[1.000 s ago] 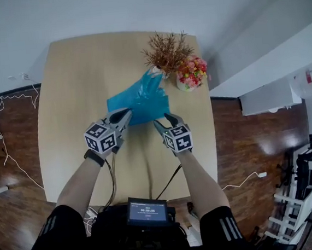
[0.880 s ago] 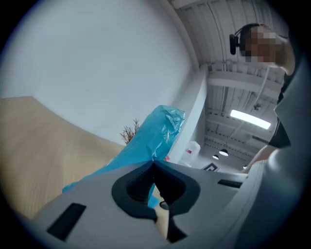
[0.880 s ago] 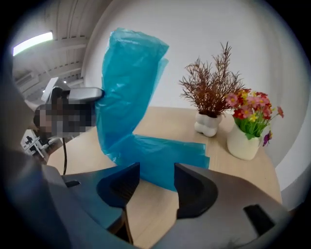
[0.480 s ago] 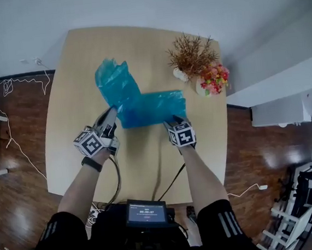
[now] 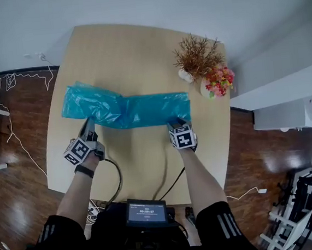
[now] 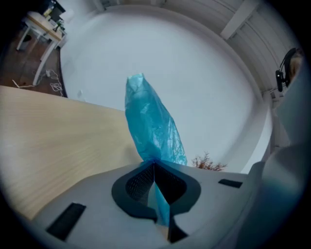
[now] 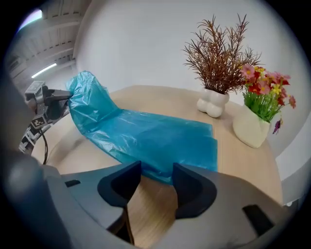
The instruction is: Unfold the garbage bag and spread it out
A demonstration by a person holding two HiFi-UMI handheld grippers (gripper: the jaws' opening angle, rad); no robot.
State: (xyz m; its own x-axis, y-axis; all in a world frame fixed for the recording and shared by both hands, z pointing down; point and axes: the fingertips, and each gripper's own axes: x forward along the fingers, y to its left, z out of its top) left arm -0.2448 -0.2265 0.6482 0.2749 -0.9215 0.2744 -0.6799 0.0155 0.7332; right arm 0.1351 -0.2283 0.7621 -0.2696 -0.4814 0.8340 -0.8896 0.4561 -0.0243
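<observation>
The blue garbage bag (image 5: 127, 110) lies stretched in a long band across the middle of the wooden table (image 5: 132, 47), running from near the left edge towards the right side. The left gripper (image 5: 88, 129) has its jaws pressed together on the bag's left part; in the left gripper view (image 6: 154, 166) a thin fold of blue film is pinched between them and the rest of the bag (image 6: 150, 124) rises crumpled beyond the tips. The right gripper (image 5: 177, 126) sits at the bag's right near corner with its jaws apart. In the right gripper view (image 7: 156, 171) bare wood shows in the gap and the bag's flat edge (image 7: 155, 138) lies just at the tips, unclamped. A dried plant (image 5: 196, 57) and a pot of flowers (image 5: 217, 81) stand near the table's far right corner, just beyond the bag
</observation>
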